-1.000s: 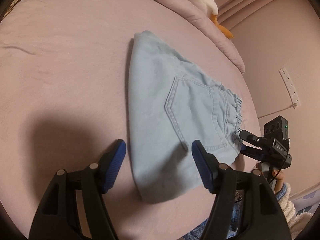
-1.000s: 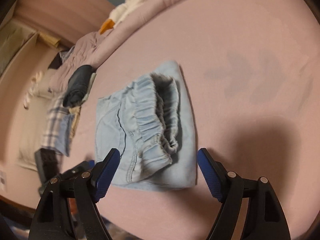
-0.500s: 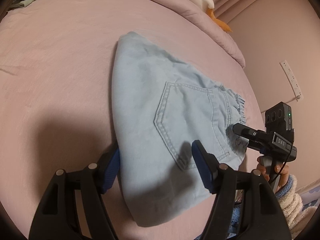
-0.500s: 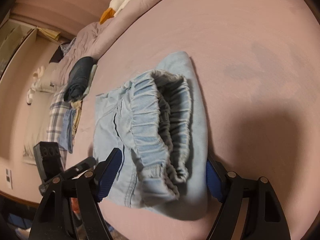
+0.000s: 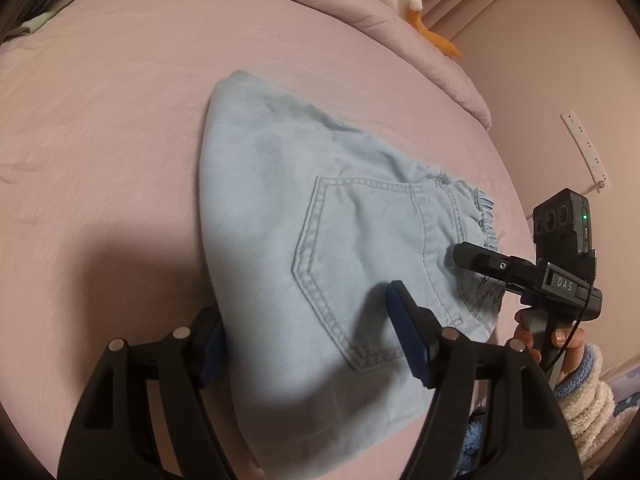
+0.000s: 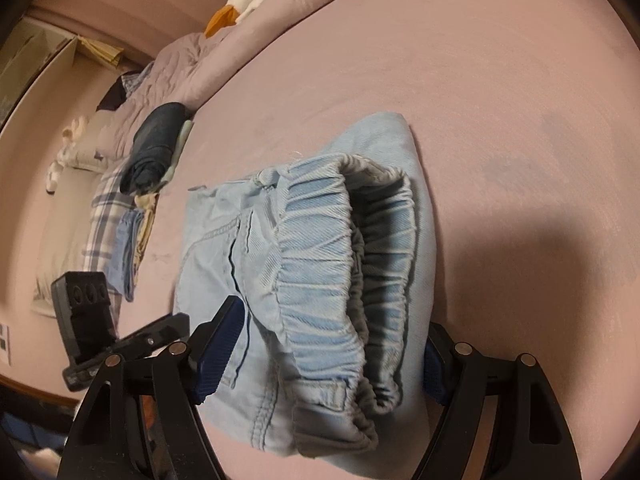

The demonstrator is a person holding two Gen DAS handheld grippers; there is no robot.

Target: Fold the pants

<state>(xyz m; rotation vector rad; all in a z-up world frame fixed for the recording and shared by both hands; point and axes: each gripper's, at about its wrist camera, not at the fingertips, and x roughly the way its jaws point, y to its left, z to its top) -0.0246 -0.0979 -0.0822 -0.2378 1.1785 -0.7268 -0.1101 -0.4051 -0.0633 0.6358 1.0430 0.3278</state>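
Note:
Light blue denim pants lie folded on the pink bed sheet, back pocket up, elastic waistband at the near end in the right wrist view. My left gripper is open and straddles the folded edge, one finger under it and one over it. My right gripper is open around the waistband end of the pants, one finger on each side. Each gripper shows in the other's view: the right gripper and the left gripper.
A pile of folded clothes and a plaid garment lie at the far left of the bed. A rolled duvet with a white and orange plush toy runs along the far edge. A wall with a power strip stands beside the bed.
Both grippers moved in toward the pants. The left one now has the folded edge between its fingers, and the right one has closed in around the waistband end.

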